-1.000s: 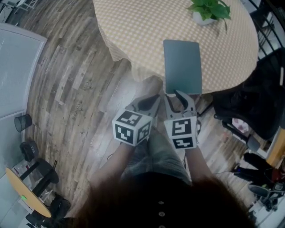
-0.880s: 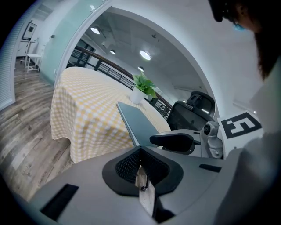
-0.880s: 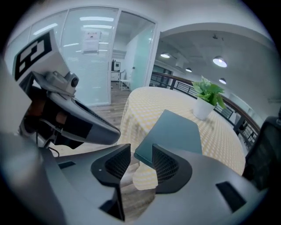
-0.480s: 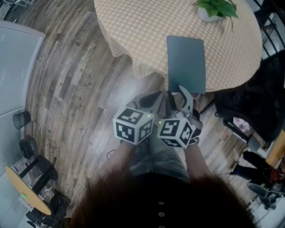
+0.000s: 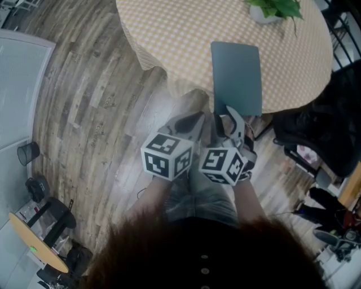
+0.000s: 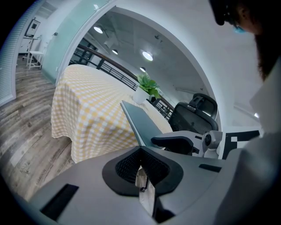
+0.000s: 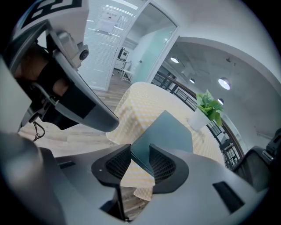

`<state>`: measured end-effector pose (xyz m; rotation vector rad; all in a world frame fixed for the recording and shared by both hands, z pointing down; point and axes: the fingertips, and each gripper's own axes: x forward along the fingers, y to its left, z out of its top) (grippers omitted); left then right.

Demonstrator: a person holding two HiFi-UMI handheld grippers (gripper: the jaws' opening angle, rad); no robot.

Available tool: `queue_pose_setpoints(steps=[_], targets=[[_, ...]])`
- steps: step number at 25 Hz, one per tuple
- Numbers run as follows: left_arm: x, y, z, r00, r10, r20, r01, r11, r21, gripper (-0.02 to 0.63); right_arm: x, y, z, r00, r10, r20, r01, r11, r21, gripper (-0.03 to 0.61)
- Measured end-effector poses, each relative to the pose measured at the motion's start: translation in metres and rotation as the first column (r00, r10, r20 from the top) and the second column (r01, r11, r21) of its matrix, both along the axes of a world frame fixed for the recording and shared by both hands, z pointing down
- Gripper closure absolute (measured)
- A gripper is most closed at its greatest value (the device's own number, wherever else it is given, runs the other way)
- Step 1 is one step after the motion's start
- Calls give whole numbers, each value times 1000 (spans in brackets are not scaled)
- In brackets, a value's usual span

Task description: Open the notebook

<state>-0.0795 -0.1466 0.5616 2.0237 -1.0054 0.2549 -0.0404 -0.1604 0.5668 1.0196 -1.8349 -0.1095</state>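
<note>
A closed grey-blue notebook (image 5: 237, 76) lies on the yellow checked tablecloth (image 5: 180, 34), its near end at the table's front edge. My right gripper (image 5: 224, 115) hangs just short of that end, pointing down at it. Its jaws have just been opening wide and have eased back slightly. In the right gripper view the notebook's (image 7: 164, 132) near corner shows through the gap of the right gripper (image 7: 140, 154), and the pads do not press on it. My left gripper (image 5: 194, 117) floats beside it on the left, empty. In its own view the left gripper (image 6: 140, 151) has its pads together.
A potted plant (image 5: 271, 8) stands on the table beyond the notebook. A black office chair (image 5: 316, 130) with dark things on it crowds the right side. Wooden floor (image 5: 96, 101) spreads to the left, with a black bin (image 5: 27, 153) and a small round table (image 5: 34, 248).
The right gripper has rolled, so its marker cube shows another face, and its jaws stand wider. The left gripper and the notebook have stayed put.
</note>
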Motion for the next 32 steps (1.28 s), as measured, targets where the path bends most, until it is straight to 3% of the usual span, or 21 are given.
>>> queue_pose_setpoints(steps=[11, 18, 32], targets=[[0, 0, -6, 999, 33, -3, -33, 999, 11, 604, -3, 3, -8, 987, 37, 157, -20, 994, -111, 512], [-1, -1, -14, 998, 55, -15, -55, 998, 22, 604, -1, 3, -14, 943, 134, 303, -68, 973, -219, 523], [9, -9, -25, 992, 125, -29, -124, 991, 57, 604, 8, -1, -17, 863, 267, 429, -117, 932, -344, 532]])
